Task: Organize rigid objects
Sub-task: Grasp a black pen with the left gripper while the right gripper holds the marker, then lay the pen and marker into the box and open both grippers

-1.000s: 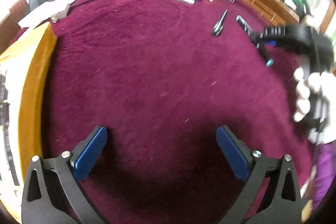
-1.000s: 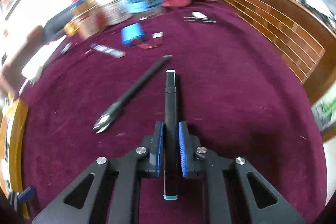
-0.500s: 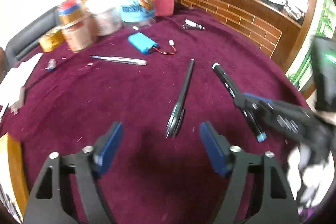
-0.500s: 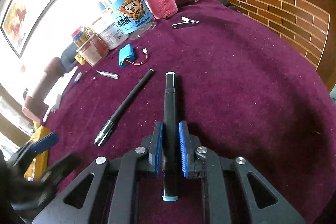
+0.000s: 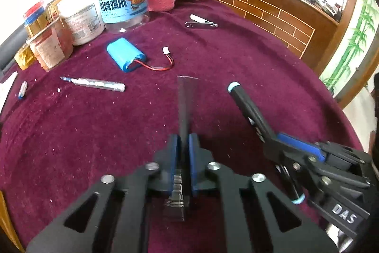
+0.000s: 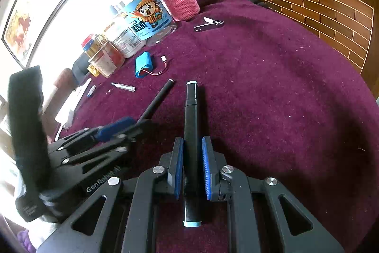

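marker: the black marker with pale blue end caps [image 6: 191, 134] is the bulkiest piece I carry; it lies lengthwise in my right gripper [image 6: 192, 167], pads pinching its barrel near mid-length, over the maroon cloth [image 6: 284, 98]. I judge it light, stiff and smooth, so a mid-barrel grip should keep it from tipping
pen: the slim black pen [image 5: 184, 110] sits between the pads of my left gripper [image 5: 182, 158], which are pressed tight on its lower barrel. I judge it light, rigid and slippery; being so thin it may swivel in the grip
still lying: the blue battery pack [image 5: 125, 53] with its red lead, the nail clipper [image 5: 201, 23] and a small clear tube [image 5: 97, 84] are well apart on the cloth
unclear: the pen is motion-blurred, so I cannot tell whether it has left the cloth; its clip end is hidden under my left gripper; no bin for the sorted things is in view
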Tool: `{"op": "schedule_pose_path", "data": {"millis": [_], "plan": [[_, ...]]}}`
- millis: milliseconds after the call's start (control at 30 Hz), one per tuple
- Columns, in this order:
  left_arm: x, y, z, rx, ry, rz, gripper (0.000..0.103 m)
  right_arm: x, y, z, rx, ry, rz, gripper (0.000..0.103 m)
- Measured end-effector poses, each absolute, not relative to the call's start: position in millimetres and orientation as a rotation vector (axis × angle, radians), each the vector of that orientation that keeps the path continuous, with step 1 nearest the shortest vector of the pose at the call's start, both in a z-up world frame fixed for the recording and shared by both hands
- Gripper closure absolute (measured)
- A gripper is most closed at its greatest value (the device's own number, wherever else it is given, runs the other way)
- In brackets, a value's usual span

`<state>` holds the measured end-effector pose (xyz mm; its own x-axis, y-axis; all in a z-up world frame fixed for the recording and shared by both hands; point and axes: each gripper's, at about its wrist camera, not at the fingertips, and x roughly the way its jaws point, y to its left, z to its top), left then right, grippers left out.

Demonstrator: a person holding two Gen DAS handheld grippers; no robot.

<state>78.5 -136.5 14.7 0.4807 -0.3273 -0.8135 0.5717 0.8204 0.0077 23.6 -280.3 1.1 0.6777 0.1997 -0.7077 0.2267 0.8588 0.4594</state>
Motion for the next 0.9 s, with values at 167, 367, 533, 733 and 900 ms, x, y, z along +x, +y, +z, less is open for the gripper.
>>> {"op": "schedule_pose_path", "data": {"millis": [167,367,533,733,900], "plan": [[72.9,-120.7,18.4,0.231,0.937,-0.56,0.097,24.6,-278.7,1.5,0.537,0.834,-0.017,0.089],[50.4,-62.7,41.1,0.041,0.903,-0.565,0.097,24.0,-278.3,1.3,0.533,0.826,-0.012,0.089],[7.1,-1.5,70.7,-0.067,0.835,-0.564,0.097,22.7,-280.8,0.4,0.549,0.815,-0.001,0.089],[-58.0,104.5,102.0,-0.161,0.75,-0.463,0.097,23.0,-280.3,1.7,0.527,0.822,-0.014,0.089],[-96.5,200.1,103.6,-0.195,0.727,-0.273,0.097,16.7,-270.2,9.2,0.578,0.852,0.026,0.089]]}}
